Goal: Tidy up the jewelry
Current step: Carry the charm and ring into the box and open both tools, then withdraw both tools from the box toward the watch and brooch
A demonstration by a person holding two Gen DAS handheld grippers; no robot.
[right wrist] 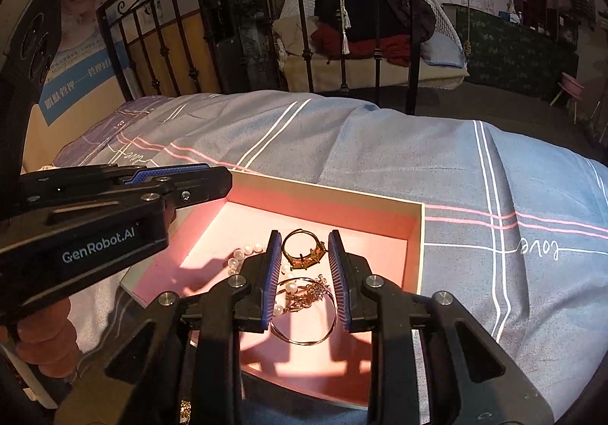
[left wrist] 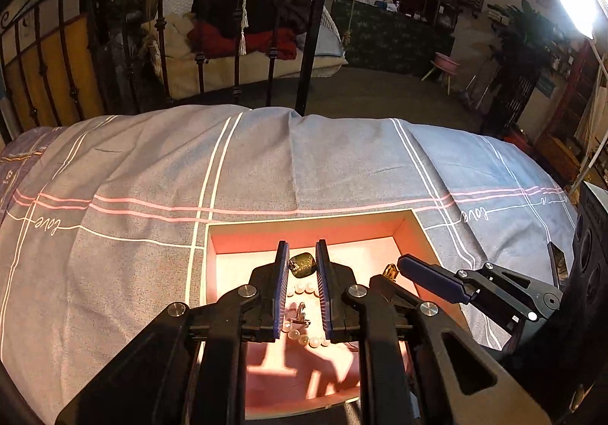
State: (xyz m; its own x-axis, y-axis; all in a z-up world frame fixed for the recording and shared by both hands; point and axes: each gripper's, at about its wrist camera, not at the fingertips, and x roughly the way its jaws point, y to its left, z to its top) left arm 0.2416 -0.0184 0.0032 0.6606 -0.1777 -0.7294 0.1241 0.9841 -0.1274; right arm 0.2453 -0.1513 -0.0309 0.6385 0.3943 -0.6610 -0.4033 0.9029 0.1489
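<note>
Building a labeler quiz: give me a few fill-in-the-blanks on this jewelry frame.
1. The gold ring lies in a box lined in ____.
2. The box sits on a ____.
3. Between the left claw fingers lies a dark ____ stone.
4. The right claw is ____.

Missing words: pink; bedsheet; green; open

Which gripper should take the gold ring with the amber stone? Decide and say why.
Right. The right gripper is open with the gold ring with the amber stone lying between its fingers inside the pink-lined box. The left gripper frames a dark green stone and white pearl strand instead.
</note>
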